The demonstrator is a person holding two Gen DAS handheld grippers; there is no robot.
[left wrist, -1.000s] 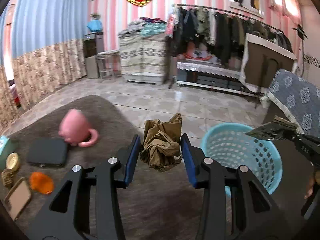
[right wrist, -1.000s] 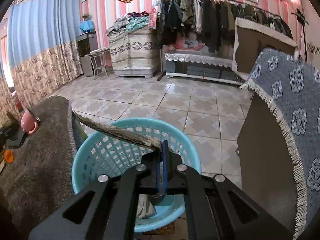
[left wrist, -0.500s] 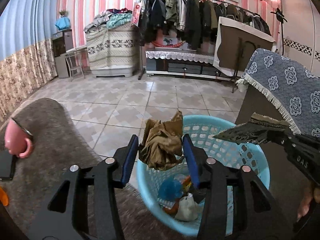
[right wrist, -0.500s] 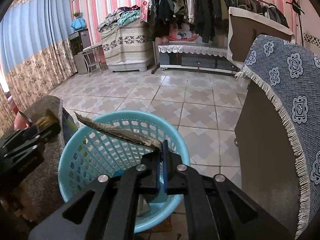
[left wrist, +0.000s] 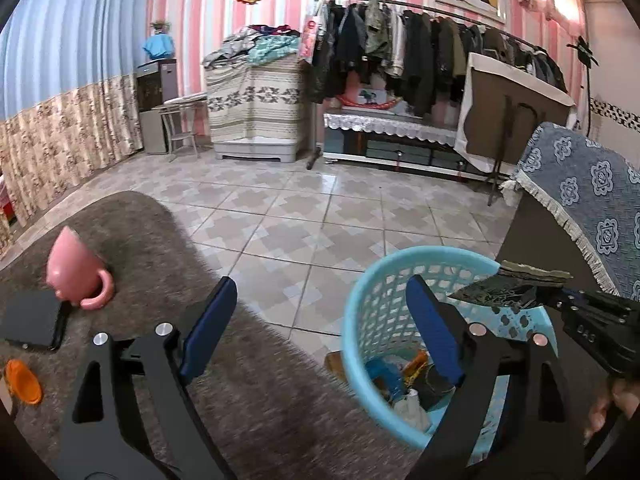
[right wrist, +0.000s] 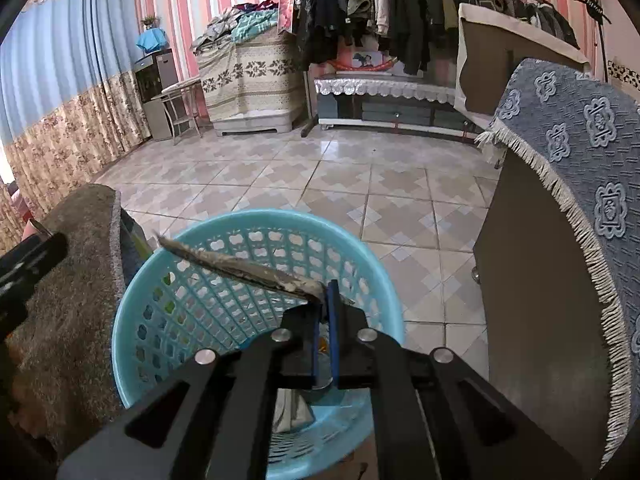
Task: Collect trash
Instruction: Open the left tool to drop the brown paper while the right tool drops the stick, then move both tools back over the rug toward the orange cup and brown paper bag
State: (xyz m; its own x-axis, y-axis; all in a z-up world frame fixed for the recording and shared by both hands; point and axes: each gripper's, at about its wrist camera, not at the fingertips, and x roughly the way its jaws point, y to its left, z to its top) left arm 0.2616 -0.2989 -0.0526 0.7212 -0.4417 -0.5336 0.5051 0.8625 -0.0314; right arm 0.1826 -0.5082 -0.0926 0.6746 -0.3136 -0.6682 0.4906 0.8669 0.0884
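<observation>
Blue basket (left wrist: 372, 296) holds mixed trash (left wrist: 404, 384) — right tool (right wrist: 326, 300) pinching a wrapper (right wrist: 240, 268) above.

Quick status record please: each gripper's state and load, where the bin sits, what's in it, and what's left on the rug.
left gripper: open, holding nothing
right gripper: shut on flat dark wrapper, held above the basket
blue laundry-style basket: on the tiled floor beside the grey rug
basket contents: mixed trash at the bottom, items hard to tell apart
on rug: pink mug tipped over, black case, orange lid
</observation>
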